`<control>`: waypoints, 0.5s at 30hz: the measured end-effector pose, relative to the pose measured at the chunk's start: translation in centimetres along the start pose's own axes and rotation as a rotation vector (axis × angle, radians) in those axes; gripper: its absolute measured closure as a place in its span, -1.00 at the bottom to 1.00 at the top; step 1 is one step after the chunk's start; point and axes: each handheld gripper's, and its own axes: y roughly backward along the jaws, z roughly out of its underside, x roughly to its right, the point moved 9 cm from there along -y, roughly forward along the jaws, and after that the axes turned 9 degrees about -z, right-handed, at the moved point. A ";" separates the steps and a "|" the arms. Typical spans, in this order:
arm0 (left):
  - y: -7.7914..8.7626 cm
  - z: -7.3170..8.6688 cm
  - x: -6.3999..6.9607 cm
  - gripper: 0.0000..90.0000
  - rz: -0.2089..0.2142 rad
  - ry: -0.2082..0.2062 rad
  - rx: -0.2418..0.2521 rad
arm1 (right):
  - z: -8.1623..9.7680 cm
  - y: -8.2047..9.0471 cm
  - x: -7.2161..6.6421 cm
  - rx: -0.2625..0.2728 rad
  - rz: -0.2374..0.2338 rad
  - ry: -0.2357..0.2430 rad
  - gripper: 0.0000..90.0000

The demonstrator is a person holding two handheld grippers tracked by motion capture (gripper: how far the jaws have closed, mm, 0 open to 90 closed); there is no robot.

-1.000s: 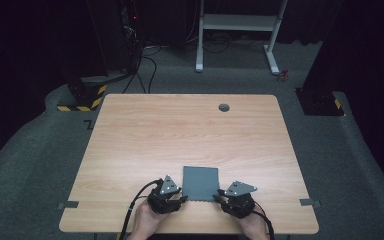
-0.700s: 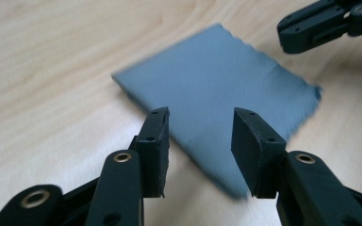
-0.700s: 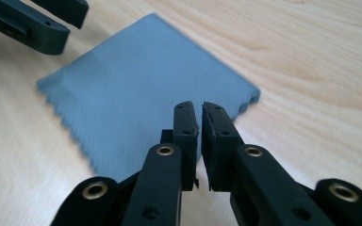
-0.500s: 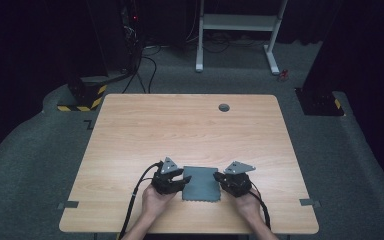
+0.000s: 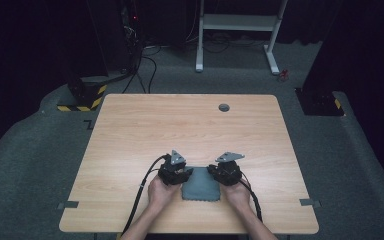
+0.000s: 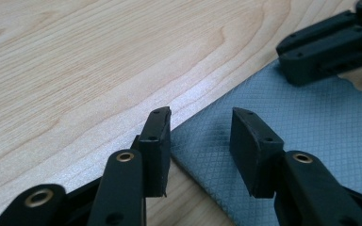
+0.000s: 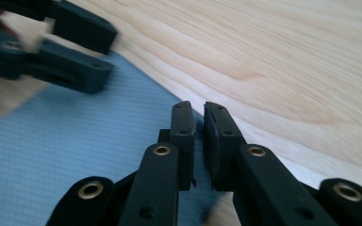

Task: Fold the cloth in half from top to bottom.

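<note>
From above, a grey cloth [image 5: 200, 184] lies flat near the table's [image 5: 130, 125] front edge, the left gripper [image 5: 176, 172] and right gripper [image 5: 226, 172] at its far corners. The left gripper view shows its jaws apart astride a corner; the right's have just been closing, nearly together over the cloth's edge

Both hands now sit farther up the tabletop [image 5: 130, 130] than a second ago, flanking the flat grey square cloth [image 5: 201, 183]. The right tongs [image 7: 199, 117] have just been closing at its far corner.
</note>
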 end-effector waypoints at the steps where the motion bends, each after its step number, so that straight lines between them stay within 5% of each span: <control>1: 0.0 0.1 -0.1 0.28 0.003 0.000 -0.006 | 0.1 0.2 0.3 0.000 0.005 -0.010 0.83; 9: 0.1 -0.1 -1.5 0.22 -0.018 0.038 -0.010 | 0.3 2.1 1.8 0.019 0.053 -0.038 0.64; 15: -0.3 -0.1 -1.3 0.17 -0.013 0.013 -0.057 | 0.3 1.0 1.8 -0.025 0.054 -0.020 0.53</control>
